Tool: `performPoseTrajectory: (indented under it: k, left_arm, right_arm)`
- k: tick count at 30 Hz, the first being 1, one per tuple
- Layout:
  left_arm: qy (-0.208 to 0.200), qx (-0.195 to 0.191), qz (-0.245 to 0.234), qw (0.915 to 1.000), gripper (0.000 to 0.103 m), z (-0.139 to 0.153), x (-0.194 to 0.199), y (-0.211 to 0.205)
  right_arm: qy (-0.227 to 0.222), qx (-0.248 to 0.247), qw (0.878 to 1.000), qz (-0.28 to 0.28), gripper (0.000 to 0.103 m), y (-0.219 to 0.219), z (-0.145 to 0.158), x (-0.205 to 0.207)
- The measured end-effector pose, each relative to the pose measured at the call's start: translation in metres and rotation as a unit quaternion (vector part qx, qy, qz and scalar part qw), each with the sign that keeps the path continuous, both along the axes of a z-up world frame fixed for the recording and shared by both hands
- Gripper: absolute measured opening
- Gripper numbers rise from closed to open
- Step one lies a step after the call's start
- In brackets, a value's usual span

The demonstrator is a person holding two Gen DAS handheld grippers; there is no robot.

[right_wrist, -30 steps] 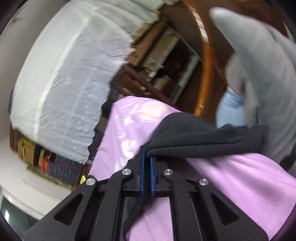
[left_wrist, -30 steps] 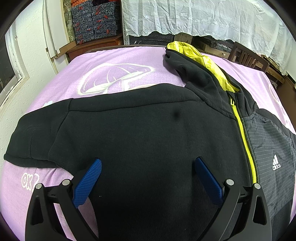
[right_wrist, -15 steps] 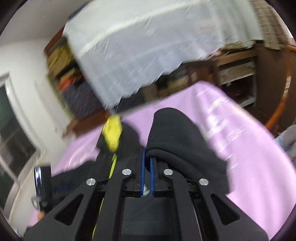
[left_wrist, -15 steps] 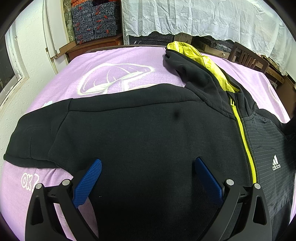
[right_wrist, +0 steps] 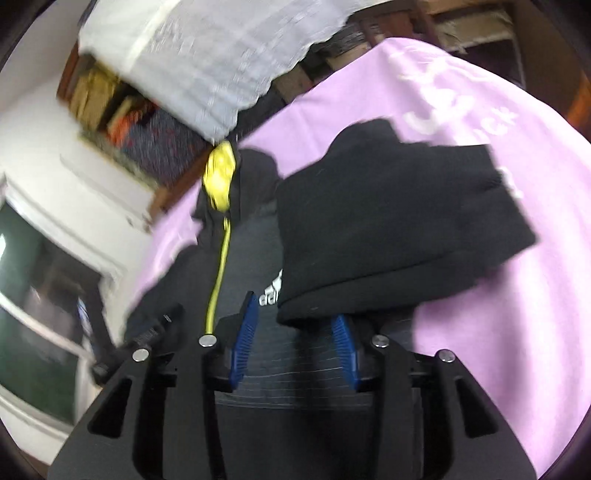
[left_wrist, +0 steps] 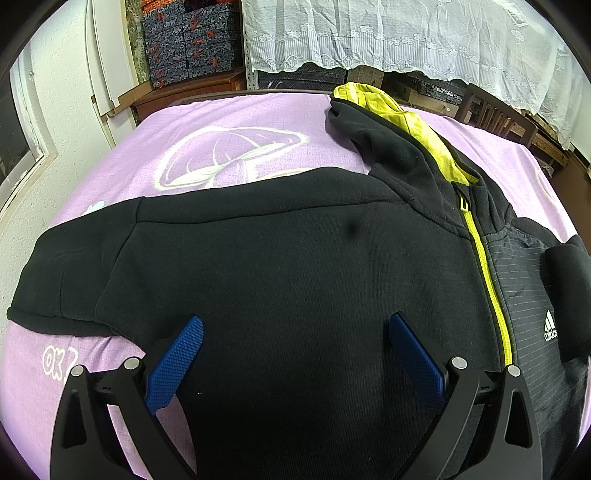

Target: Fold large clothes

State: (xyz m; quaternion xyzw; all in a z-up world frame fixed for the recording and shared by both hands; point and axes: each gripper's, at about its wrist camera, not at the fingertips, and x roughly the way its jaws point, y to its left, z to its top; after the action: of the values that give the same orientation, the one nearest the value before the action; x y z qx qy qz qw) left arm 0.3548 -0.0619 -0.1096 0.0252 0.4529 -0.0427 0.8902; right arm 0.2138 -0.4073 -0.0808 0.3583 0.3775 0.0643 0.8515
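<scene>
The black hoodie lies face up and spread across the purple bedspread, its yellow zipper running away from the left claw and a little to that claw's right. The left claw hovers over the lower chest with its blue pads spread wide and nothing between them — probably waiting there until its own side is to be folded. Beyond its left finger the near sleeve lies stretched out flat, not yet folded.

The right claw is letting go: its jaws are opening, and the cuff end of the other sleeve sits just ahead of and partly over the pads, which no longer press on it. That sleeve is laid across the striped chest panel beside the white logo, which looks like the first fold inward — sleeve over body, to narrow the garment.

Ahead of both claws the yellow-lined hood lies toward the far edge of the bed. Past it hang a white lace curtain and stacked patterned boxes; a window is off to the left.
</scene>
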Motion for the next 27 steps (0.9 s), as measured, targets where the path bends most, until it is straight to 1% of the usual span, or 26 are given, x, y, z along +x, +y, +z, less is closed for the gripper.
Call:
performPoseTrajectory:
  k: [2,4,6,7,8,9,10,12,13,14,16,17,18,19,20,21,22,23,24,27]
  left_arm:
    - [0.0,0.0,0.0,1.0,0.1,0.0,0.0,0.0]
    - [0.0,0.0,0.0,1.0,0.1,0.0,0.0,0.0]
    - [0.0,0.0,0.0,1.0,0.1,0.0,0.0,0.0]
    - [0.0,0.0,0.0,1.0,0.1,0.0,0.0,0.0]
    - [0.0,0.0,0.0,1.0,0.1,0.0,0.0,0.0]
    - [0.0,0.0,0.0,1.0,0.1,0.0,0.0,0.0]
    - [0.0,0.0,0.0,1.0,0.1,0.0,0.0,0.0]
    - [0.0,0.0,0.0,1.0,0.1,0.0,0.0,-0.001]
    - [0.0,0.0,0.0,1.0,0.1,0.0,0.0,-0.001]
    - [0.0,0.0,0.0,1.0,0.1,0.0,0.0,-0.001]
    - [0.0,0.0,0.0,1.0,0.1,0.0,0.0,-0.001]
    - [0.0,0.0,-0.001,1.0,0.1,0.0,0.0,0.0]
    - [0.0,0.0,-0.001,1.0,0.1,0.0,0.0,0.0]
    - [0.0,0.0,-0.001,1.0,0.1,0.0,0.0,-0.001]
    - [0.0,-0.001,-0.001,1.0,0.1,0.0,0.0,-0.001]
    - [0.0,-0.001,-0.002,1.0,0.1,0.0,0.0,-0.001]
    - [0.001,0.0,-0.002,1.0,0.1,0.0,0.0,-0.002]
    - [0.001,0.0,-0.002,1.0,0.1,0.0,0.001,-0.002]
    - [0.001,0.0,-0.002,1.0,0.1,0.0,0.0,-0.002]
    - [0.001,0.0,-0.003,1.0,0.1,0.0,0.0,-0.002]
  right_arm:
    - [0.002,0.028,0.999,-0.022,0.04,-0.013,0.0,-0.003]
    - [0.015,0.041,0.998,-0.043,0.04,-0.018,-0.004,0.002]
    - [0.015,0.05,0.997,-0.06,0.04,-0.022,-0.008,0.003]
    - [0.015,0.052,0.996,-0.069,0.038,-0.022,-0.009,0.005]
    - [0.015,0.049,0.995,-0.084,0.023,-0.023,-0.007,0.006]
    - [0.012,0.044,0.995,-0.094,0.009,-0.02,-0.006,0.01]
    - [0.006,0.036,0.995,-0.097,0.007,-0.018,-0.001,0.011]
    - [-0.017,-0.002,0.996,-0.089,0.006,-0.003,0.019,0.017]
    - [-0.028,-0.033,0.996,-0.073,0.006,0.013,0.031,0.024]
    - [-0.032,-0.049,0.997,-0.057,0.006,0.024,0.037,0.028]
    - [-0.033,-0.085,0.996,-0.006,0.006,0.063,0.043,0.041]
    - [-0.028,-0.103,0.994,0.013,0.009,0.078,0.042,0.046]
    - [-0.015,-0.133,0.99,0.041,0.013,0.098,0.039,0.053]
    - [0.008,-0.168,0.983,0.075,0.021,0.117,0.031,0.062]
    - [0.028,-0.189,0.976,0.101,0.034,0.129,0.023,0.067]
    - [0.042,-0.207,0.971,0.116,0.037,0.137,0.017,0.069]
    - [0.046,-0.22,0.967,0.121,0.037,0.141,0.013,0.067]
    - [0.044,-0.23,0.964,0.122,0.042,0.14,0.014,0.063]
    - [0.044,-0.224,0.965,0.126,0.049,0.134,0.016,0.058]
    - [0.04,-0.167,0.977,0.127,0.057,0.108,0.023,0.04]
